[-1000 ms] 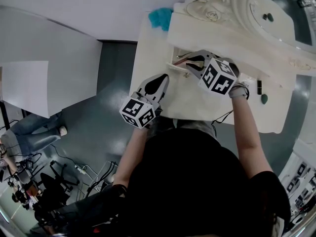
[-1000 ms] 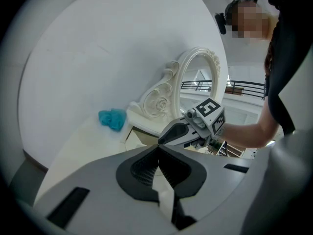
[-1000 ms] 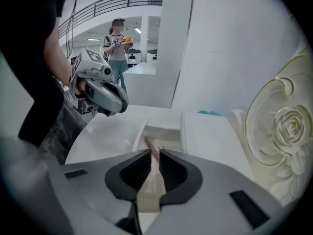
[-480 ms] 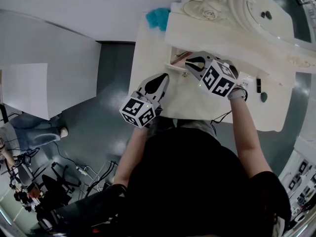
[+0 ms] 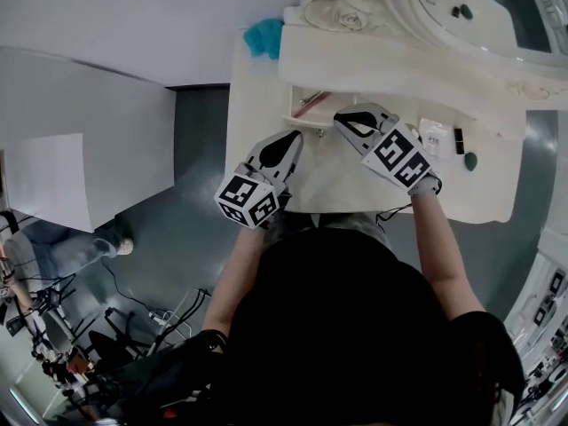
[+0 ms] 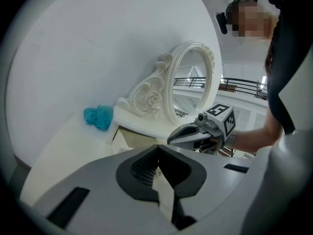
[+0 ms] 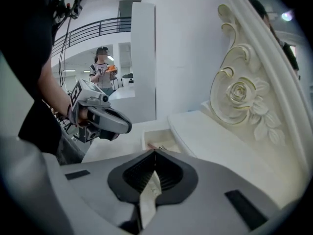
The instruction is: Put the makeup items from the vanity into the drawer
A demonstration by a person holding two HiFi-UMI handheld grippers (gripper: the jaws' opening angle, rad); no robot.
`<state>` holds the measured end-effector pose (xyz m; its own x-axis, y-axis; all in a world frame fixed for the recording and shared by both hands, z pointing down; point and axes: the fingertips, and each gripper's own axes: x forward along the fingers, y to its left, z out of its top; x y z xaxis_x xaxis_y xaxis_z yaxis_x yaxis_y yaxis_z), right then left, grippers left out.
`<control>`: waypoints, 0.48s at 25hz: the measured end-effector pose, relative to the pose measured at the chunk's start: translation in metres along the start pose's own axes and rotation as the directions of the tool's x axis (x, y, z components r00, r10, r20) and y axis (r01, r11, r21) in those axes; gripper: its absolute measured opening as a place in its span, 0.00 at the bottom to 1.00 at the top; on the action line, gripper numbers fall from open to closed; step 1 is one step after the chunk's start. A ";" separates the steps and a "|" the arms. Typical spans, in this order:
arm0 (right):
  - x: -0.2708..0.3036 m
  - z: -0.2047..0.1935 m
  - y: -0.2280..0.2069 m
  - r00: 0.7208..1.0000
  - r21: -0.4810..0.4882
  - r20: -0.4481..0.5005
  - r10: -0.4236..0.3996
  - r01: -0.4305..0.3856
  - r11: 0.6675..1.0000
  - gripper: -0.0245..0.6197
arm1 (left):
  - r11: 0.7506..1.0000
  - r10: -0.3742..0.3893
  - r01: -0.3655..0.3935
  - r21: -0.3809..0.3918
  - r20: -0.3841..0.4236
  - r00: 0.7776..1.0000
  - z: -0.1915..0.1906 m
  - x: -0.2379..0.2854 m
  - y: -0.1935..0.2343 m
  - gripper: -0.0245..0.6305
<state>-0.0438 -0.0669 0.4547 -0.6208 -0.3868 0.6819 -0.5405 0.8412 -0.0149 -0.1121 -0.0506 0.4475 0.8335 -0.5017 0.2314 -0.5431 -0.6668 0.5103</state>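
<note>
Right gripper: jaws together after just closing, nothing between them; tips just beside the front edge of the open drawer, near its right end.
Left gripper: jaws together too, empty; held over the front left part of the vanity, tips pointing toward the drawer and close to its front.
Drawer: pulled open below the raised shelf, at the left part of the vanity.
Pink pencil-like item: thin, lying slanted inside the drawer, just beyond the right gripper's tips, not touched.
White packet: flat on the vanity top, near the right gripper's marker cube, on its right side, apart from the jaws.
Black tube: just beside the packet, further to the right.
Green item: small and dark, near the tube, a little closer to the front edge; of the three the farthest from the drawer.
Packet, tube and green item against the right gripper: all on the wrist side, behind the jaws, which point away from them.
Teal thing: on the far left corner, well apart from both grippers.
Mirror: ornate white frame, at the back of the vanity.
</note>
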 end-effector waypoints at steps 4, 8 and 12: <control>-0.010 -0.008 0.013 0.999 0.073 0.038 0.018 -0.020 0.997 0.07 | 0.999 -0.036 0.037 0.016 -0.022 0.999 -0.001 0.012 -0.012 0.05; -0.020 -0.017 0.024 0.997 0.139 0.075 0.001 -0.011 0.990 0.07 | 0.995 -0.087 0.090 0.043 -0.053 0.995 -0.005 0.024 -0.027 0.05; -0.030 -0.025 0.027 0.996 0.185 0.090 -0.024 0.007 0.983 0.07 | 0.990 -0.125 0.130 0.056 -0.084 0.989 -0.008 0.036 -0.040 0.05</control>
<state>-0.0251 -0.0233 0.4517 -0.6565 -0.4391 0.6134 -0.6402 0.7543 -0.1452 -0.0601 -0.0375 0.4421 0.9005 -0.3665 0.2341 -0.4349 -0.7562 0.4890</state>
